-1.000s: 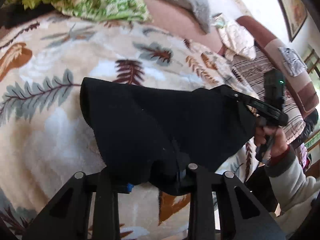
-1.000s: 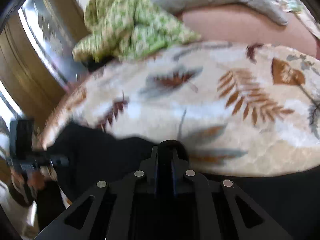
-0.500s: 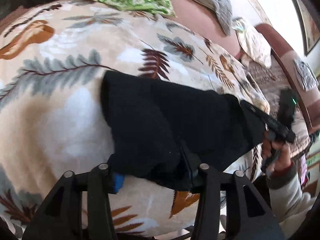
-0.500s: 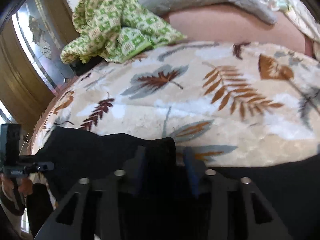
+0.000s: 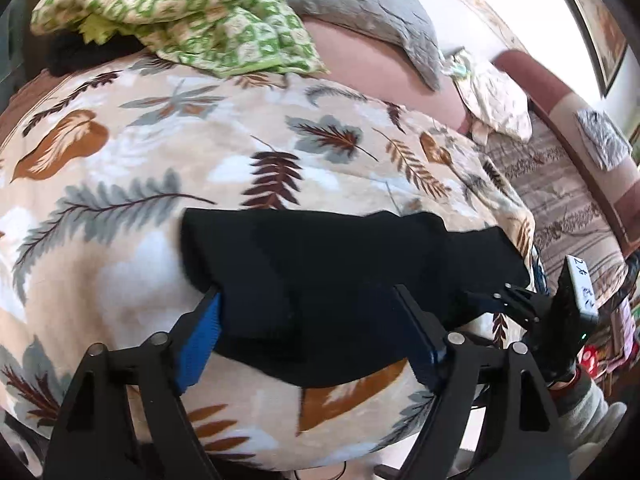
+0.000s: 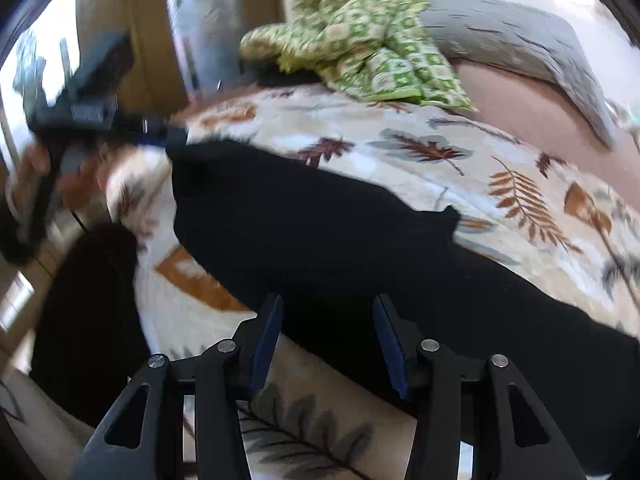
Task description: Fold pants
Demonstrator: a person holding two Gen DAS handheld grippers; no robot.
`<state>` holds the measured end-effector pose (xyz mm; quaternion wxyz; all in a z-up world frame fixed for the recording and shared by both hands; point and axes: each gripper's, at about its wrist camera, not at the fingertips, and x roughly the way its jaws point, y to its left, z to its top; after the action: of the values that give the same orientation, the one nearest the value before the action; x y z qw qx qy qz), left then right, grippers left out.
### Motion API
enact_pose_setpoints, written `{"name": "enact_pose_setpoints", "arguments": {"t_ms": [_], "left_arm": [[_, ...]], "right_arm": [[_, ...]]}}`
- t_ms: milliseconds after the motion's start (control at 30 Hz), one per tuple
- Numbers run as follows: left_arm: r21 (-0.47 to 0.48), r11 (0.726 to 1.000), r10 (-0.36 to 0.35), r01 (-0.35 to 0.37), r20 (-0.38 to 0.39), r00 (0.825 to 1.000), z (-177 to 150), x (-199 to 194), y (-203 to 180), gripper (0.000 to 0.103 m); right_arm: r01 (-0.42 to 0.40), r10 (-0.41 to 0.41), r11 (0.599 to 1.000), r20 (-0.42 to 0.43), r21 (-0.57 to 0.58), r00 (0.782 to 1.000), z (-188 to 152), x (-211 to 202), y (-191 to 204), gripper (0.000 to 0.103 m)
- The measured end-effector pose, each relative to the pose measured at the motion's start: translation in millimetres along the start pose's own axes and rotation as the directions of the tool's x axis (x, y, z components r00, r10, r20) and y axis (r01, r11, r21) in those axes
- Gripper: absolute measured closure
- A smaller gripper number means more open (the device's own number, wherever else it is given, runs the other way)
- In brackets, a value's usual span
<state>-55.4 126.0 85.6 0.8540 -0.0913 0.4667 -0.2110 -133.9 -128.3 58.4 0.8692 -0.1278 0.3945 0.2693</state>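
Left wrist view: the black pants (image 5: 340,280), a matte, soft knit folded into a broad band with a rounded left end, lie across the near edge of a plush fleece blanket (image 5: 200,152) printed with brown, rust and grey-blue leaves and ferns on cream. The left gripper (image 5: 316,320) has its jaws spread wide, blue ribbed pads (image 5: 200,340) facing inward on either side of the fabric's near edge, gripping nothing. At the pants' right end the right gripper (image 5: 516,300) appears as black angular linkage, just beside the cloth; contact cannot be judged here. Along the blanket's far edge sit a crumpled green-and-cream checked cloth (image 5: 192,12) and a grey pillow (image 5: 372,20) on a smooth pink sheet (image 5: 360,56). Right wrist view: the pants (image 6: 320,232) run as a long dark strip from the blanket's (image 6: 500,184) left edge diagonally toward the near right corner, with a small pointed fold along their far side. The right gripper (image 6: 326,344) is parted, blue-lined fingers (image 6: 266,344) straddling the fabric's near edge without pinching it. The left gripper (image 6: 160,132), blurred, sits at the pants' far left corner. The checked cloth (image 6: 360,40) and grey pillow (image 6: 512,44) lie beyond.
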Motion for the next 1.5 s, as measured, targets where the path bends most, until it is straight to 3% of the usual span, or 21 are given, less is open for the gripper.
{"name": "enact_pose_setpoints", "arguments": {"t_ms": [100, 133, 167, 233, 300, 433, 567, 700, 800, 867, 967, 1067, 1233, 1333, 1400, 1500], "left_arm": [[0.013, 1.0, 0.002, -0.002, 0.013, 1.0, 0, 1, -13, 0.022], [0.01, 1.0, -0.007, 0.007, 0.017, 1.0, 1, -1, -15, 0.022], [0.008, 1.0, -0.012, 0.012, 0.023, 1.0, 2, -3, -18, 0.022], [0.01, 1.0, -0.006, 0.006, 0.042, 0.999, 5, -10, -22, 0.022], [0.018, 1.0, -0.002, 0.001, 0.057, 0.998, 7, -17, -27, 0.021], [0.023, 1.0, 0.004, -0.006, 0.079, 0.997, 8, -23, -37, 0.021], [0.021, 0.999, 0.045, -0.048, 0.129, 0.991, 8, -31, -46, 0.021], [0.027, 0.999, 0.019, -0.023, 0.143, 0.99, 10, -39, -51, 0.019], [0.036, 0.999, -0.004, -0.001, 0.124, 0.992, 10, -32, -57, 0.019], [0.042, 0.999, -0.026, 0.022, 0.096, 0.995, 7, -18, -65, 0.019], [0.054, 0.996, -0.066, 0.064, 0.02, 0.998, -1, 12, -80, 0.019], [0.086, 0.992, -0.085, 0.087, -0.031, 0.996, -8, 41, -100, 0.019], [0.111, 0.983, -0.138, 0.146, -0.073, 0.988, -12, 74, -128, 0.019], [0.11, 0.982, -0.142, 0.153, -0.099, 0.985, -12, 95, -139, 0.019], [0.107, 0.981, -0.149, 0.162, -0.121, 0.981, -14, 105, -142, 0.019], [0.111, 0.982, -0.136, 0.151, -0.129, 0.982, -15, 116, -146, 0.019]], "right_arm": [[0.051, -0.051, 0.997, -0.006, -0.063, 0.999, -3, 11, 9, 0.056], [0.074, -0.075, 0.994, -0.01, -0.074, 0.997, -3, 15, 9, 0.064], [0.084, -0.086, 0.994, -0.012, -0.073, 0.996, -3, 17, 9, 0.078], [0.071, -0.071, 0.997, -0.002, -0.033, 0.997, 0, 15, 3, 0.096], [0.048, -0.048, 0.999, 0.015, -0.004, 0.999, 1, 6, 2, 0.098], [0.027, -0.027, 1.0, 0.027, 0.0, 0.999, 0, -9, 6, 0.098], [0.014, -0.014, 1.0, -0.016, 0.016, 1.0, -10, 7, 7, 0.098], [-0.024, 0.024, 0.996, 0.0, 0.09, 1.0, -17, 12, 0, 0.097], [-0.071, 0.068, 0.986, 0.022, 0.154, 0.997, -20, 3, -11, 0.09], [-0.083, 0.075, 0.974, 0.044, 0.211, 0.996, -24, -9, -22, 0.075], [-0.029, -0.006, 0.943, 0.103, 0.331, 0.995, -40, -39, -57, 0.062], [0.087, -0.143, 0.882, 0.089, 0.463, 0.986, -64, -62, -104, 0.054], [0.203, -0.303, 0.649, 0.005, 0.734, 0.953, -115, -100, -189, 0.054], [0.223, -0.328, 0.551, -0.036, 0.804, 0.944, -138, -105, -218, 0.052], [0.195, -0.322, 0.516, -0.023, 0.834, 0.947, -146, -104, -228, 0.054], [0.182, -0.335, 0.506, -0.002, 0.843, 0.942, -145, -101, -239, 0.054]]}}
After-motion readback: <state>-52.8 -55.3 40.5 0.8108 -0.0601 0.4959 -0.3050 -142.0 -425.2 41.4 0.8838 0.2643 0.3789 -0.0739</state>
